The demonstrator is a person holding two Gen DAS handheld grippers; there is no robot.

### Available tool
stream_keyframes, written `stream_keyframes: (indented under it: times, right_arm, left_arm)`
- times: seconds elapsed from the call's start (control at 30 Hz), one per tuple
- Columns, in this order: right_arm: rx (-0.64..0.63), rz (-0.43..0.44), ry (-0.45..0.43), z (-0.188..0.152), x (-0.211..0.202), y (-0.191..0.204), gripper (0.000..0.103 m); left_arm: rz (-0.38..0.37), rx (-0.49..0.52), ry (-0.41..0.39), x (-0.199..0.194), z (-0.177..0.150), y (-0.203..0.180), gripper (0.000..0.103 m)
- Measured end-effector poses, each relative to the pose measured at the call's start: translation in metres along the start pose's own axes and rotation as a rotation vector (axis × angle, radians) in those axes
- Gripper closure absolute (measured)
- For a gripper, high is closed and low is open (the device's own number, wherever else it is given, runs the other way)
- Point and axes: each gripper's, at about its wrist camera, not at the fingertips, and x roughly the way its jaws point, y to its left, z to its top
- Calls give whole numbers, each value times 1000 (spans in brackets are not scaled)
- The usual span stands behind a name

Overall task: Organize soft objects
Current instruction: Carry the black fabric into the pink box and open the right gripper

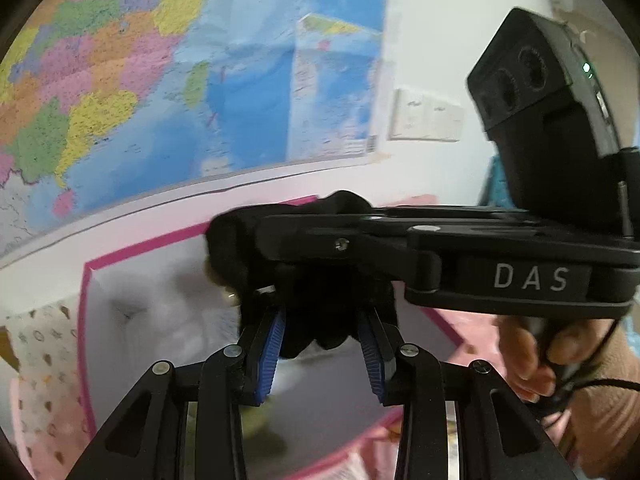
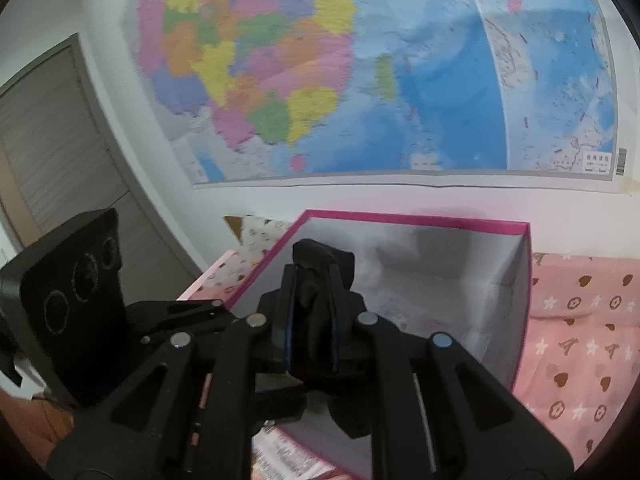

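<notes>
I have both claws on one bundle of black cloth, holding it in the air above the open pink-rimmed box. My right gripper has its two fingers nearly together, with the dark fabric pinched between the blue-edged pads; a lump of the cloth bulges out past the fingertips and more of it hangs down under the jaws. From the left wrist view, my left gripper stands a little wider, and the black cloth fills the gap between its blue pads, touching both, so it looks gripped there too. The right gripper crosses that view sideways just above and beyond my left fingertips, buried in the same fabric, with a hand on its handle at the right edge.

The box lies on pink bedding printed with hearts and stars, its pale inside below the cloth. A large coloured wall map hangs behind, and a white wall socket plate sits beside it.
</notes>
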Motion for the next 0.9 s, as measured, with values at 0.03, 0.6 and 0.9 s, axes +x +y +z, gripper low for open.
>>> stream_keyframes:
  times: [0.03, 0.6, 0.9]
  right_arm:
    - [11, -30, 9, 3, 7, -8, 80]
    - [-28, -266, 51, -32, -18, -26, 61]
    - [-19, -199, -6, -77, -78, 0, 59]
  left_arm:
    - [31, -6, 15, 9, 3, 2, 66]
    - [102, -86, 28, 20, -18, 15, 65]
    - [81, -23, -42, -30, -46, -10, 58]
